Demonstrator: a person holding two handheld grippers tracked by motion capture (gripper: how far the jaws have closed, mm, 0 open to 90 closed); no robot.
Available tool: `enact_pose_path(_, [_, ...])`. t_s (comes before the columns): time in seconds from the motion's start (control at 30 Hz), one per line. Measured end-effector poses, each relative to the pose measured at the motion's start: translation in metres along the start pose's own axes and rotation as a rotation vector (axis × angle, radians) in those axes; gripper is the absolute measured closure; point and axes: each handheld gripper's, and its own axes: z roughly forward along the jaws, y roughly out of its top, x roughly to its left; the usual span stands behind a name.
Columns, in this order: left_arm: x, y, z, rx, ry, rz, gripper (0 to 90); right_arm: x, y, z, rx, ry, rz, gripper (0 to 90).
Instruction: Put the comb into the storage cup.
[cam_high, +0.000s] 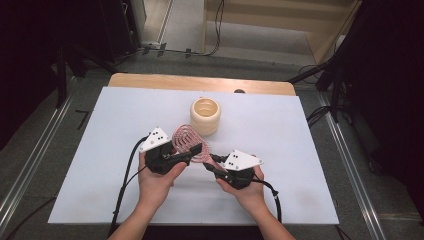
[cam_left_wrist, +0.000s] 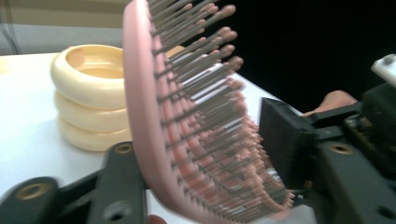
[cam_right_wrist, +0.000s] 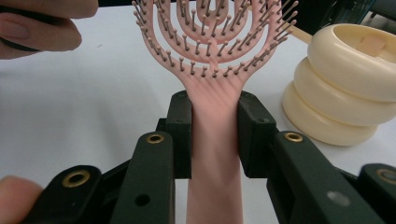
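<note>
Now both tongs are gripping the pink plastic vented hairbrush (cam_right_wrist: 212, 56): right tongs (cam_right_wrist: 214, 135) clamping handle, left tongs (cam_left_wrist: 205, 163) pinching head; cream ribbed ceramic cup (cam_high: 205, 115) untouched.

A cream ribbed cup (cam_high: 205, 116) stands on the white table (cam_high: 110, 150).

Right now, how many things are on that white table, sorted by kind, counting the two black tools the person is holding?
Pink plastic hairbrush with open looped head: 1
Cream ribbed round cup: 1
Black two-jaw grippers, left gripper and right gripper: 2
Total: 4
</note>
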Motion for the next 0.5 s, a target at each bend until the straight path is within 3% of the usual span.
enact_pose_path(0.2, [0.0024,0.0026,-0.0016,-0.01,-0.039,-0.012,58.7,0.0,-0.0015,0.0013,-0.01,0.002,-0.008,68.1])
enact_pose_path(0.3, [0.0032,0.0027,-0.0022,-0.032,-0.096,-0.014,63.2,-0.0002,-0.0025,0.0029,-0.011,0.01,-0.008,68.0])
enact_pose_path(0.37, [0.0013,0.0027,-0.0024,-0.043,-0.108,0.0,64.7,-0.0007,-0.0029,0.0035,-0.006,0.014,0.001,67.3])
enact_pose_path(0.43, [-0.0008,0.0037,-0.0031,-0.052,-0.101,0.023,65.0,-0.0028,-0.003,0.0029,-0.022,0.031,0.021,61.6])
enact_pose_path(0.47, [-0.0007,0.0042,-0.0035,-0.061,-0.104,0.022,65.1,-0.0054,-0.0023,0.0007,-0.036,0.028,0.046,52.2])
enact_pose_path(0.5, [0.0001,0.0048,-0.0039,-0.065,-0.109,0.02,65.1,-0.0054,-0.0023,0.0007,-0.036,0.028,0.046,52.2])
